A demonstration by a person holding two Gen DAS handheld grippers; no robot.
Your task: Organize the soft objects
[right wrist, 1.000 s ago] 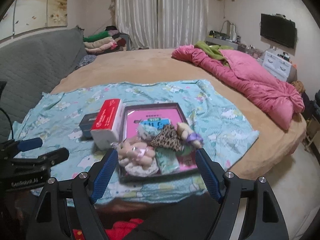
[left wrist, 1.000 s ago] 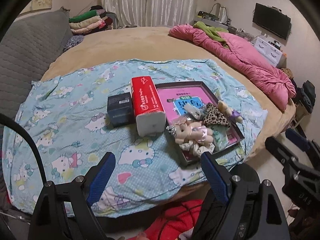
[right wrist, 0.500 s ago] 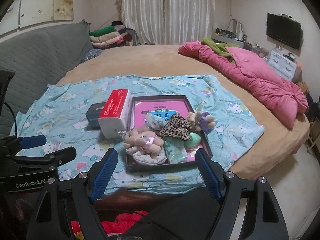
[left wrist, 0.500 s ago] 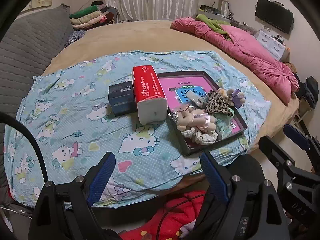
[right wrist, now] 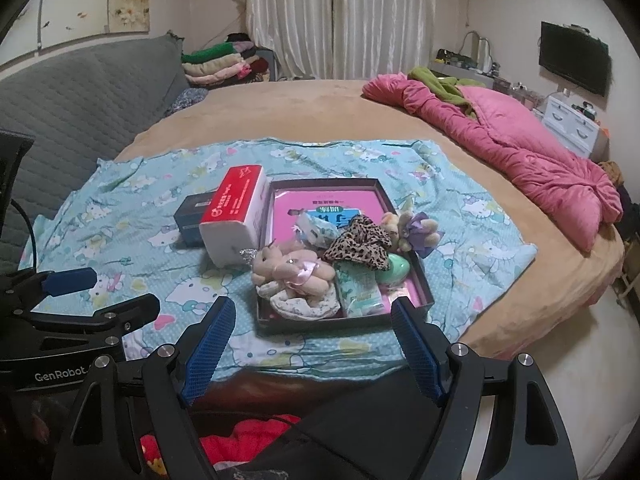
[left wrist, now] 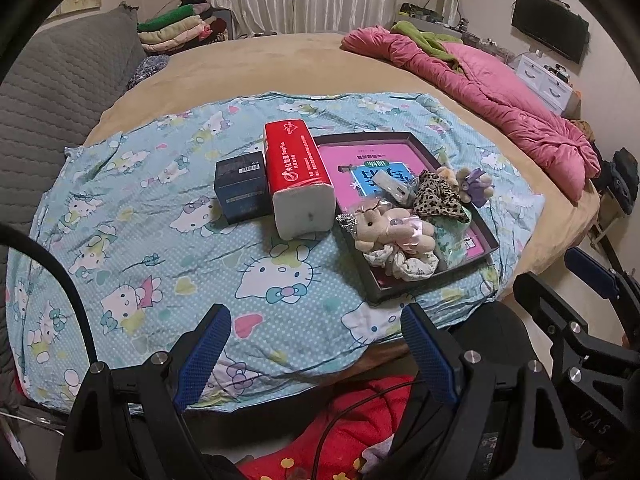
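A dark tray (left wrist: 436,274) (right wrist: 320,322) with a pink book in it lies on the Hello Kitty sheet (left wrist: 160,240). Soft things are piled in the tray: a beige teddy bear (left wrist: 394,230) (right wrist: 292,266), a leopard-print scrunchie (left wrist: 436,200) (right wrist: 360,242), a white floral scrunchie (left wrist: 404,264) (right wrist: 304,306) and a small bear with a purple bow (left wrist: 472,184) (right wrist: 412,230). My left gripper (left wrist: 314,320) hangs open over the sheet's near edge, left of the tray. My right gripper (right wrist: 312,312) is open too, just short of the tray's front wall. Both hold nothing.
A red tissue pack (left wrist: 296,164) (right wrist: 236,204) and a dark blue box (left wrist: 240,188) (right wrist: 188,216) stand left of the tray. A pink quilt (left wrist: 480,76) lies bunched at the bed's far right. A grey padded headboard (left wrist: 48,92) runs along the left. Red cloth (left wrist: 360,412) lies below the bed edge.
Both views have drifted only slightly. The things on the bed lie as before, and both grippers stay open.
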